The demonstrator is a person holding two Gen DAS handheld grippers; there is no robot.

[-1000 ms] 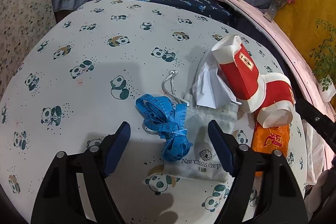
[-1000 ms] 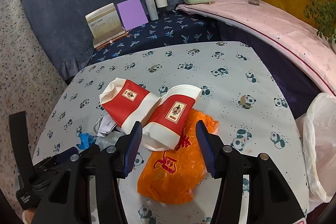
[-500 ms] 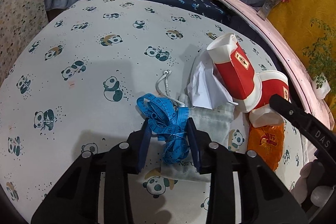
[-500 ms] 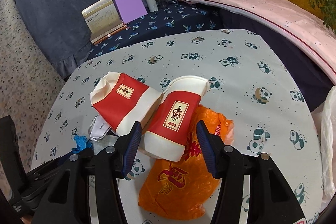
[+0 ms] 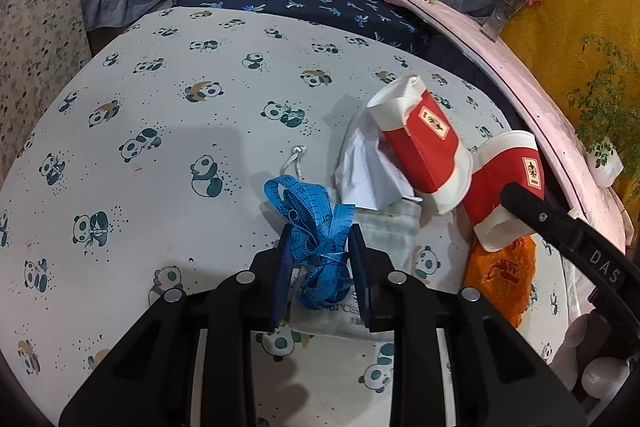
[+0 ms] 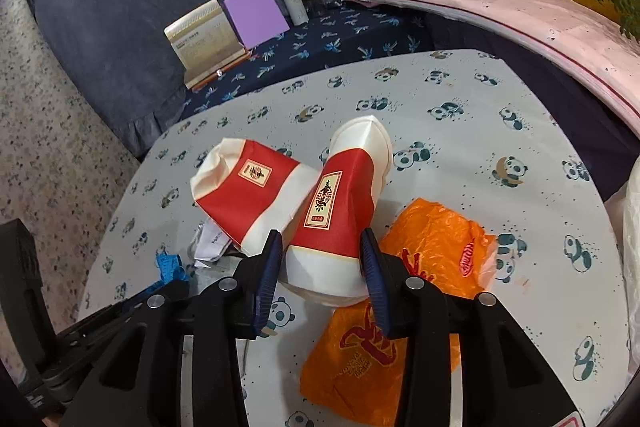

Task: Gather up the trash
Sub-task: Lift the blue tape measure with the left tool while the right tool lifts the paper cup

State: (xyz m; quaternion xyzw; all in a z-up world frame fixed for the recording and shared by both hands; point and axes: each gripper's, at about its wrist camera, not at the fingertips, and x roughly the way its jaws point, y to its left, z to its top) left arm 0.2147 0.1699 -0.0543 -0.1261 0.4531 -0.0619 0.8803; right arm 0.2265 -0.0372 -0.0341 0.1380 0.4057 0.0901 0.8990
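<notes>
Left gripper (image 5: pixel 320 259): fingers closed on the bunched blue tape (image 5: pixel 316 239), which sits between the two pads. The tape lies on a grey pouch (image 5: pixel 384 235) near the table's (image 5: pixel 160 115) right edge, toward the near side.

Right gripper (image 6: pixel 320 263): fingers set on either side of the base of a red cup (image 6: pixel 340 211). Both pads appear to touch the cup wall; whether they press it cannot be told. This cup lies on its side, mouth toward the far edge, partly on an orange bag (image 6: pixel 420 267).

A second red cup (image 6: pixel 252 191), crushed, lies on its side touching the first cup, on the side nearer the table's middle. Crumpled white paper (image 5: pixel 368 167) lies under the second cup and overlaps the top of the pouch.

All trash items are grouped near the right edge of the table. The table carries a panda-print cloth.
</notes>
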